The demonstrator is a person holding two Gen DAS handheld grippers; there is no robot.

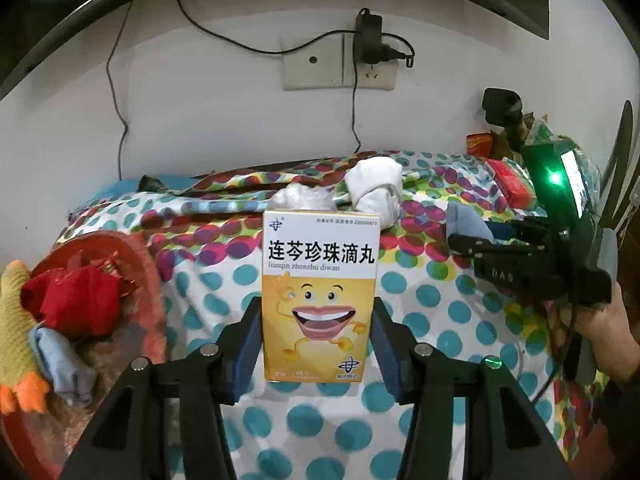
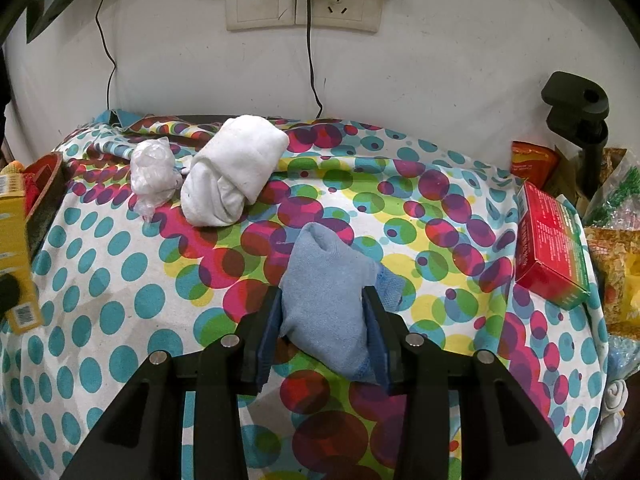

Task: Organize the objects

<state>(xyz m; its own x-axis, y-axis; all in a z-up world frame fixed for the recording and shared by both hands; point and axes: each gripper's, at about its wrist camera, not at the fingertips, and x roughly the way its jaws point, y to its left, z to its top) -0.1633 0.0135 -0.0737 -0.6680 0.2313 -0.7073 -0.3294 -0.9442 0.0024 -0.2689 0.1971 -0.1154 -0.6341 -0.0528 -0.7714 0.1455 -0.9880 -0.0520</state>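
Left of the red basket (image 1: 132, 248), your left gripper (image 1: 318, 344) pinches the upright yellow box (image 1: 320, 280); your right gripper (image 2: 326, 332) clamps the blue sock (image 2: 324, 300).

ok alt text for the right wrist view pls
The right hand-held gripper is shut on a folded blue sock over a polka-dot cloth. Behind it lie a rolled white sock and a crumpled clear bag; a red box sits at the right.

wall socket (image 2: 302, 0) | black charger (image 1: 369, 36) plugged in (cable hanging) | black clamp (image 2: 576, 106) at right
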